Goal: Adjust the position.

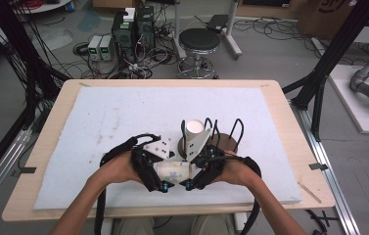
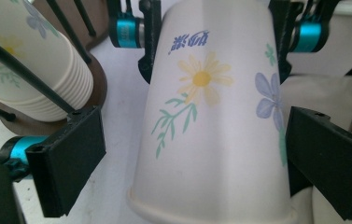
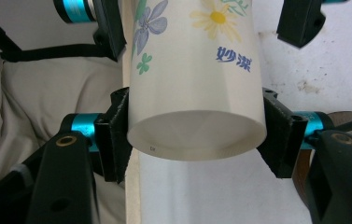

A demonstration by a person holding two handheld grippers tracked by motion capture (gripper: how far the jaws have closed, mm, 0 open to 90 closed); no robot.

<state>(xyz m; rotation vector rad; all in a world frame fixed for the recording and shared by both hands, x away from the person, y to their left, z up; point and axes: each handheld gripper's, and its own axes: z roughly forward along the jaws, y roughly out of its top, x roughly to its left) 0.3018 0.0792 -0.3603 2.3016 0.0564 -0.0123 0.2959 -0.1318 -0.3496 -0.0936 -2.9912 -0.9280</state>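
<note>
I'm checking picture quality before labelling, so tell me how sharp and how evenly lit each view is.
High view: soft and low in detail, evenly lit, the paper cup small between the grippers. Left gripper view: the cup's flower print is fairly sharp, its rim near the lens slightly blurred. Right gripper view: the blue print is crisp, the cup's base is lightly shaded, no glare.

Overhead, plus two facing close-ups

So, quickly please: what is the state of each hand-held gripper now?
Left hand-held gripper: open, its jaws stand apart from the paper cup between them.
Right hand-held gripper: closed on the paper cup, gripping it near its base.
</note>
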